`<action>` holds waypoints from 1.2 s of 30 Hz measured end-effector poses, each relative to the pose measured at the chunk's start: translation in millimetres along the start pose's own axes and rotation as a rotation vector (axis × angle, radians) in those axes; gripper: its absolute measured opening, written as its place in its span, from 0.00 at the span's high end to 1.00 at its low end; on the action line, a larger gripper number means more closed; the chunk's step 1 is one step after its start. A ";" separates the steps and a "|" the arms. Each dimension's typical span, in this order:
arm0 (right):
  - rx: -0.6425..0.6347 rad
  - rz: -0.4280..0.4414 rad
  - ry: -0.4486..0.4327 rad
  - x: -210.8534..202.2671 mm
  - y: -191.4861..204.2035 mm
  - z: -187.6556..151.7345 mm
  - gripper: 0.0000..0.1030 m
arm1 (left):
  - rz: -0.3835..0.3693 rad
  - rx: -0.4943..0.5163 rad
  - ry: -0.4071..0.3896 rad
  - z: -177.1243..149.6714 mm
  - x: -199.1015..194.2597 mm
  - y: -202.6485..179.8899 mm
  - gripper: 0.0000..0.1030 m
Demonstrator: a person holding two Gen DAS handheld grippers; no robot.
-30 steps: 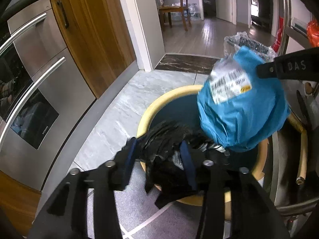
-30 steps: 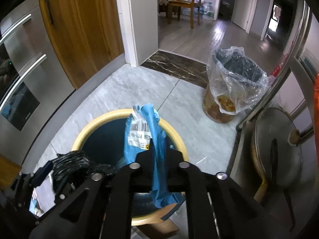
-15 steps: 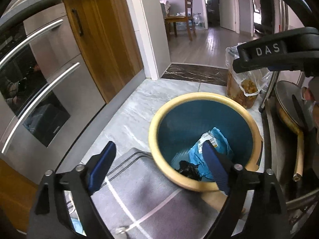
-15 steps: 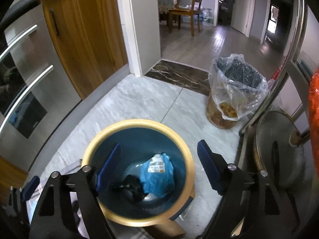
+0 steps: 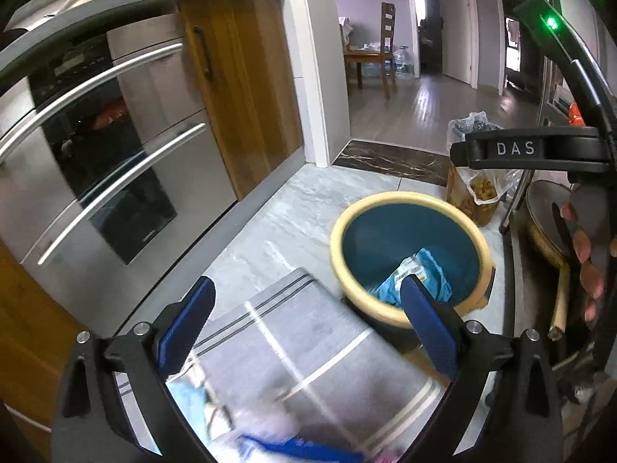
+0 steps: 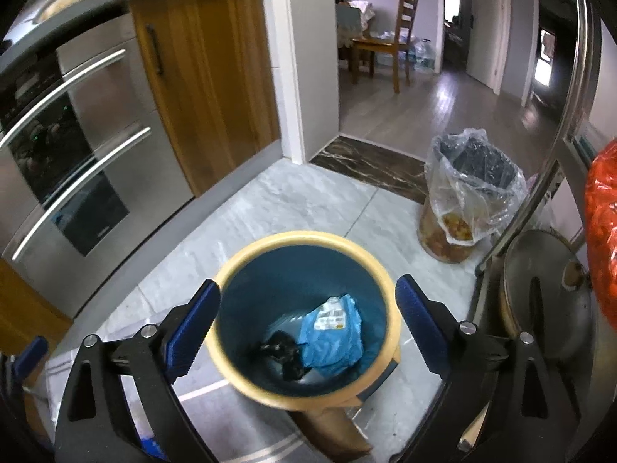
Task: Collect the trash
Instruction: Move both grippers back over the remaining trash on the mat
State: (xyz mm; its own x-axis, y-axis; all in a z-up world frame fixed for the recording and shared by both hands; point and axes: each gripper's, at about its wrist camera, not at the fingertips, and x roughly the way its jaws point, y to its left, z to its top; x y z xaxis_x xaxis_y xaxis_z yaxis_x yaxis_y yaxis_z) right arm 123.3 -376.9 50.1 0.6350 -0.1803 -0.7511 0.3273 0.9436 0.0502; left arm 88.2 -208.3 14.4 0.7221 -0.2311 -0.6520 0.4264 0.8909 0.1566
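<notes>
A round bin with a yellow rim (image 6: 227,351) and dark blue inside stands on the kitchen floor; it also shows in the left wrist view (image 5: 339,223). A blue plastic wrapper (image 6: 333,333) and a crumpled black bag (image 6: 283,351) lie at its bottom. The wrapper also shows in the left wrist view (image 5: 424,274). My right gripper (image 6: 306,320) is open and empty above the bin. My left gripper (image 5: 306,326) is open and empty over a grey striped mat (image 5: 293,351). Blurred blue and white scraps (image 5: 270,440) lie at the mat's near edge.
A steel oven (image 5: 96,177) and wooden cabinet (image 5: 246,88) line the left. A small bin lined with clear plastic (image 6: 466,200) stands at the right by a doorway. A metal rack with a pan lid (image 6: 543,297) is at far right.
A second ago each gripper was shut on trash over the bin. Both opened and dropped it in. Since then both have pulled back, the left one toward the mat.
</notes>
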 end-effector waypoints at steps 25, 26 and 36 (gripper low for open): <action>-0.106 0.233 0.212 -11.2 100.3 -82.5 0.08 | 0.199 -0.316 0.119 -116.5 -70.4 160.5 0.05; -0.111 0.240 0.224 -9.3 104.5 -85.9 0.08 | 0.205 -0.329 0.129 -119.1 -68.7 165.9 0.05; -0.200 0.261 0.315 14.5 150.5 -111.7 0.08 | 0.223 -0.348 0.230 -139.7 -45.6 183.7 0.05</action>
State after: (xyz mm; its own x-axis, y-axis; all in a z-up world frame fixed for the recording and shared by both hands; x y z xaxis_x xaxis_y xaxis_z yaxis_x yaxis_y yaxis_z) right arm 103.7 -206.5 -26.8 0.4247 0.1347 -0.8953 0.0237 0.9869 0.1597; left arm 57.5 20.6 -30.8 0.6193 0.0387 -0.7842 0.0380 0.9961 0.0792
